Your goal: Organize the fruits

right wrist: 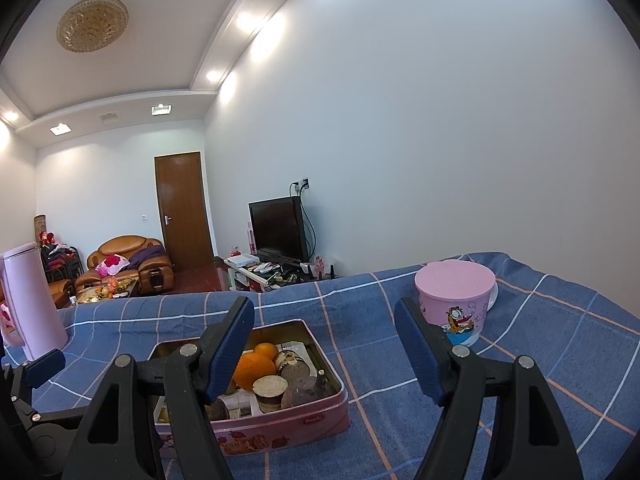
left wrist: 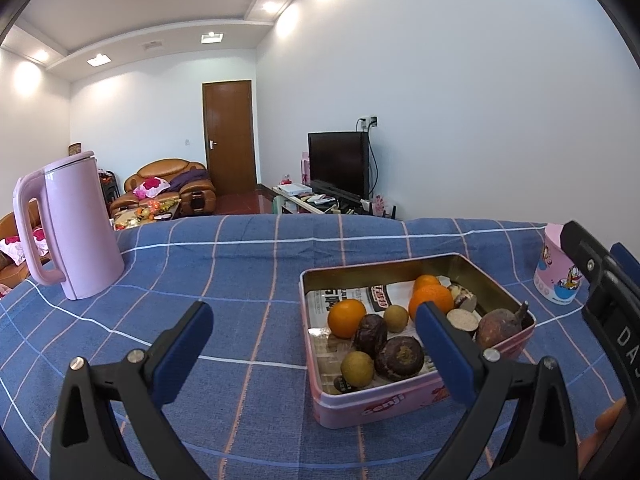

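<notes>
On blue checked tablecloth [left wrist: 240, 264]: fruit tin [left wrist: 400, 404], kettle [left wrist: 76, 224] (living room behind); both hand-held grippers open, empty.

We see a blue cloth [left wrist: 248, 264] checked with white and pale orange lines. The tin [left wrist: 400, 400] is pink outside with red strawberries and lettering, gold inside, lined with black-and-white newsprint. In it lie 3 oranges [left wrist: 346, 318], 2 yellow-green fruits [left wrist: 357, 369] and dark purple-brown ones [left wrist: 400, 358]. The kettle [left wrist: 76, 224] is pale pink. The cup [right wrist: 454, 304] is pink with an orange cartoon cat. Both tools have black arms and blue pads [left wrist: 184, 356].
</notes>
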Demonstrator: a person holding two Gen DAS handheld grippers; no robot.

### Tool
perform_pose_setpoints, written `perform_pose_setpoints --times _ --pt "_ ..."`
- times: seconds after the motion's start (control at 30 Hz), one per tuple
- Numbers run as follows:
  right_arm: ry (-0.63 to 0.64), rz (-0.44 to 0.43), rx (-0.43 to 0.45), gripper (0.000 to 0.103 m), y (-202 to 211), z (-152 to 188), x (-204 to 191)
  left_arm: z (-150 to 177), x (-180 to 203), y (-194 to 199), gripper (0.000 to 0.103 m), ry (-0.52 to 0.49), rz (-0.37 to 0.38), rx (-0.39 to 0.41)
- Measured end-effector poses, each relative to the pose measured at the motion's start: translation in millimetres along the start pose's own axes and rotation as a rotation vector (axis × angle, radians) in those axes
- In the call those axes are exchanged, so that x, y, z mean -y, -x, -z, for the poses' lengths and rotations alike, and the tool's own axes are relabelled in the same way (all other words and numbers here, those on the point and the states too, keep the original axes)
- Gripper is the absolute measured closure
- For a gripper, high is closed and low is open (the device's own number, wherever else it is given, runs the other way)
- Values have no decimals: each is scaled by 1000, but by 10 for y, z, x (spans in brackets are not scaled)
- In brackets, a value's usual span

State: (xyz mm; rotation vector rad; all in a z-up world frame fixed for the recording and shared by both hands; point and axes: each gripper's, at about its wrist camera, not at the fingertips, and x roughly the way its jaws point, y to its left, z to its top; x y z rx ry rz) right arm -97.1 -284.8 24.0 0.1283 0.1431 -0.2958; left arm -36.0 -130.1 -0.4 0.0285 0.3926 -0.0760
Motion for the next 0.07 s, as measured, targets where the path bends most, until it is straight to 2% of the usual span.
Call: perform_pose_setpoints --times 0.07 --pt "-6 10 1 29 2 -2 14 0 0 -6 0 1 -1 -2"
